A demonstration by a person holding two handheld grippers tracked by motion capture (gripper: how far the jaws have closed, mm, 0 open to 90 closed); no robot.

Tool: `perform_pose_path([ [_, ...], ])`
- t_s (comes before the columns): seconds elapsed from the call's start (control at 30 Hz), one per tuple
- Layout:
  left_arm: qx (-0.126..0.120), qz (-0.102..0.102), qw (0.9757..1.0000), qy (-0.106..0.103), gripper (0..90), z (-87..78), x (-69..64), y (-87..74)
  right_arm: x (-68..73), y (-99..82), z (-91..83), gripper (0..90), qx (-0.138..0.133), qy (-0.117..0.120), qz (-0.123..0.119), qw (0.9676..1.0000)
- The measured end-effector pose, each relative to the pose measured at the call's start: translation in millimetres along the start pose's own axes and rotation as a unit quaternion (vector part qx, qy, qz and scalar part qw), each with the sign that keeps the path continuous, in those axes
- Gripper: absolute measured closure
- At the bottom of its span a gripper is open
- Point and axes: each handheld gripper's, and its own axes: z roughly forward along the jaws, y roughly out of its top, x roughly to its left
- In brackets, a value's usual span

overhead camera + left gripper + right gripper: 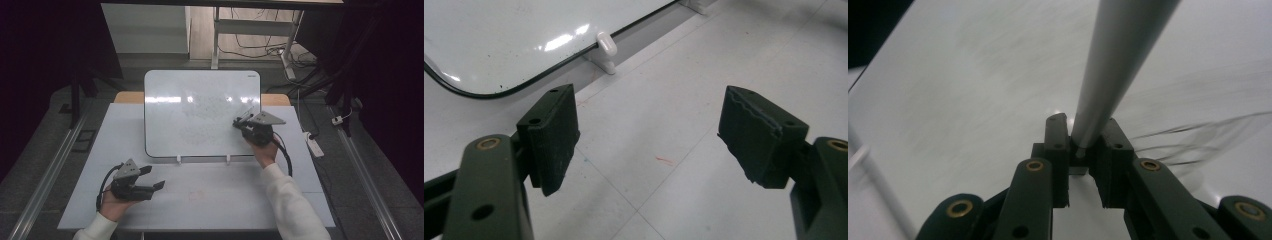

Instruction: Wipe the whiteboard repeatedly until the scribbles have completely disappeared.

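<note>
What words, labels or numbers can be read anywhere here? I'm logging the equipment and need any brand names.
None can be read.
Whiteboard: a small dark mark at its top right corner, too small to read.
Whiteboard surface: faint smudged pen traces, no legible letters.
Right gripper and the grey pen it holds: no print visible.

High view above table looking forward-down, gripper views close and low, all sharing the whiteboard [200,112].

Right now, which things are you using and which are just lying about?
In use:
- whiteboard
- grey marker gripped in the right tongs

Lying about:
- white power strip on the floor
- cables behind the table
- open, empty left tongs
</note>
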Motion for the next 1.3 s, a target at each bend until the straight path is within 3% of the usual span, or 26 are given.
perform_pose_path([
  [0.03, 0.001, -0.001, 1.0, 0.0, 24.6, 0.5, 0.5, 0.0, 2.6, -0.5, -0.3, 77.2, 0.004, -0.003, -0.016, 0.9999],
  [0.07, 0.001, -0.002, 1.0, 0.0, 24.7, 0.9, 0.5, 0.0, -6.6, 1.5, -4.1, 77.2, -0.008, -0.022, 0.003, 0.9997],
  [0.1, 0.001, -0.002, 1.0, 0.0, 24.7, 0.9, 0.2, 0.0, -6.6, 1.5, -4.1, 77.2, -0.008, -0.022, 0.003, 0.9997],
  [0.17, -0.001, 0.001, 1.0, -0.001, 24.6, -0.2, -1.4, 0.1, -16.3, 1.1, -8.1, 77.2, -0.027, -0.045, 0.036, 0.998],
  [0.2, -0.002, 0.001, 1.0, -0.001, 24.6, -0.6, -1.7, 0.1, -14.2, -0.4, -7.9, 77.2, -0.029, -0.047, 0.04, 0.9977],
  [0.27, -0.002, -0.001, 1.0, 0.0, 24.6, -0.5, -0.8, 0.1, -0.5, -3.5, -3.5, 77.2, -0.013, -0.018, 0.01, 0.9997],
  [0.33, -0.001, -0.003, 1.0, 0.0, 24.7, 0.5, 0.3, 0.1, 4.6, -3.5, -3.1, 77.2, 0.0, -0.02, -0.024, 0.9995],
  [0.37, 0.0, -0.003, 1.0, 0.0, 24.6, 0.6, 0.2, 0.0, -1.7, -2.9, -5.4, 77.2, -0.006, -0.023, -0.009, 0.9997],
  [0.43, -0.001, -0.001, 1.0, 0.0, 24.6, -0.2, -0.8, -0.1, -19.0, -2.8, -14.2, 77.2, -0.028, -0.057, 0.032, 0.9975],
  [0.5, -0.003, -0.002, 1.0, -0.001, 24.6, -0.4, -0.9, 0.1, -24.1, -5.8, -18.2, 77.2, -0.035, -0.058, 0.053, 0.9963],
  [0.6, 0.0, -0.004, 1.0, -0.001, 24.6, 1.6, 0.8, 0.2, -5.3, -11.3, -13.7, 77.2, -0.01, -0.024, 0.011, 0.9996],
  [0.63, 0.001, -0.004, 1.0, -0.001, 24.7, 1.7, 0.9, 0.1, -2.5, -12.1, -13.7, 77.2, -0.006, -0.025, -0.005, 0.9997],
  [0.67, 0.0, -0.004, 1.0, -0.001, 24.6, 1.4, 0.5, 0.0, -5.9, -11.4, -15.0, 77.2, -0.004, -0.024, -0.004, 0.9997],
  [0.77, -0.003, -0.002, 1.0, -0.001, 24.6, -0.2, -1.2, 0.0, -28.1, -9.9, -25.1, 77.2, -0.035, -0.072, 0.049, 0.9955],
  [0.8, -0.003, -0.002, 1.0, -0.002, 24.6, -0.4, -1.3, 0.1, -31.4, -11.0, -26.4, 77.2, -0.04, -0.07, 0.065, 0.9946],
  [0.83, -0.004, -0.002, 1.0, -0.002, 24.6, -0.2, -0.9, 0.1, -28.3, -12.3, -26.1, 77.2, -0.041, -0.071, 0.065, 0.9945],
  [0.9, -0.002, -0.004, 1.0, -0.002, 24.7, 1.0, 0.5, 0.1, -15.3, -14.1, -21.3, 77.2, -0.019, -0.041, 0.03, 0.9985],
  [0.93, 0.0, -0.005, 1.0, -0.001, 24.7, 1.7, 0.9, 0.1, -10.9, -14.0, -20.3, 77.2, -0.012, -0.043, 0.008, 0.999],
  [0.97, 0.0, -0.004, 1.0, -0.001, 24.7, 1.9, 0.9, 0.1, -13.4, -12.7, -20.9, 77.2, -0.01, -0.041, 0.003, 0.9991],
  [1.07, -0.001, -0.001, 1.0, -0.001, 24.7, 0.4, -0.7, -0.1, -36.4, -11.0, -31.7, 77.2, -0.033, -0.083, 0.05, 0.9947],
  [1.1, -0.003, -0.001, 1.0, -0.002, 24.7, -0.1, -0.9, -0.1, -40.0, -12.5, -33.6, 77.2, -0.037, -0.078, 0.065, 0.9941],
  [1.13, -0.004, -0.002, 1.0, -0.002, 24.7, -0.2, -0.6, -0.1, -37.0, -13.7, -33.9, 77.2, -0.034, -0.078, 0.06, 0.9946],
  [1.2, -0.002, -0.004, 1.0, -0.002, 24.7, 1.2, 1.0, 0.0, -24.1, -15.7, -31.1, 77.2, -0.012, -0.059, 0.019, 0.998],
  [1.23, -0.002, -0.005, 1.0, -0.003, 24.6, 2.1, 1.5, 0.1, -21.3, -15.9, -30.6, 77.2, -0.006, -0.059, 0.002, 0.9982],
  [1.27, -0.001, -0.005, 1.0, -0.004, 24.7, 2.7, 1.5, 0.2, -24.4, -14.6, -31.3, 77.2, -0.004, -0.058, 0.001, 0.9983],
  [1.3, 0.0, -0.004, 1.0, -0.004, 24.6, 2.8, 0.9, 0.2, -30.7, -13.2, -33.2, 77.2, -0.013, -0.069, 0.019, 0.9973],
])
